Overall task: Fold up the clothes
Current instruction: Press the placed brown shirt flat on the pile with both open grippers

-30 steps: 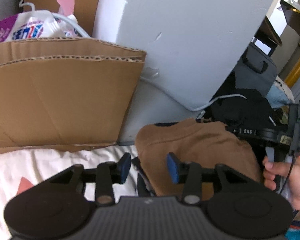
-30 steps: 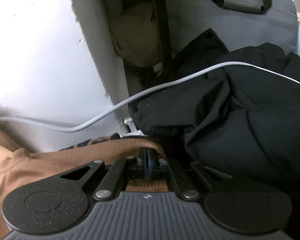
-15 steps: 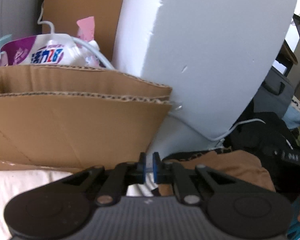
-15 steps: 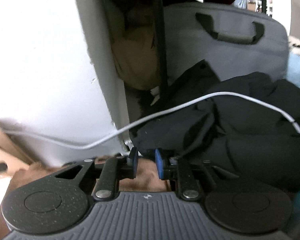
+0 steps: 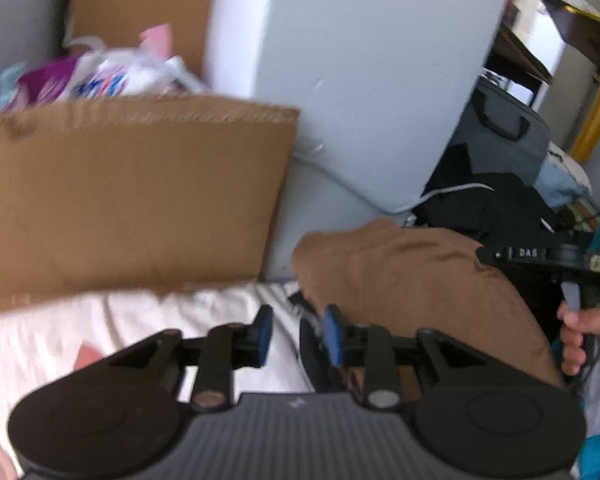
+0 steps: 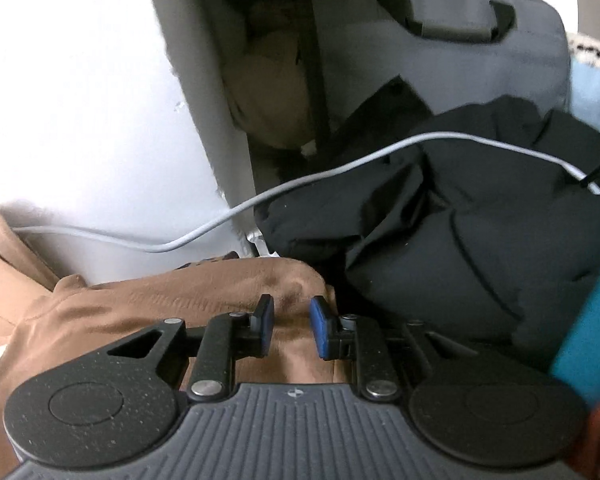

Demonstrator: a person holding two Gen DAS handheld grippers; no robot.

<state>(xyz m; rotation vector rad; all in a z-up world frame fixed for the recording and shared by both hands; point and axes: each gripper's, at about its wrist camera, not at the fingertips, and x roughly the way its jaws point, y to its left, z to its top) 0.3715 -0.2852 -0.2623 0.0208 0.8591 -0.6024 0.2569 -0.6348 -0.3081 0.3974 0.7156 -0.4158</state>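
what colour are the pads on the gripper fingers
Blue, on black fingers; the pads show best in the right wrist view.

Brown garment [image 5: 412, 280] folded in rounded bundle, lying on pale bedsheet [image 5: 120, 320] beside black clothes [image 6: 460, 240]

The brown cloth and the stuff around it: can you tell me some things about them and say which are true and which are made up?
1. The brown cloth lies folded on the pale sheet. True.
2. The right gripper squeezes the brown cloth tight. False: its blue fingers stand apart and are opening, with nothing pinched between them.
3. A white cable runs across the black clothes. True.
4. The cardboard lies flat on top of the brown cloth. False: it stands upright beside the cloth, to its left.
5. The left gripper holds the white cable. False: its fingers are opening and hold nothing.
6. A grey bag with a handle stands behind the black clothes. True.
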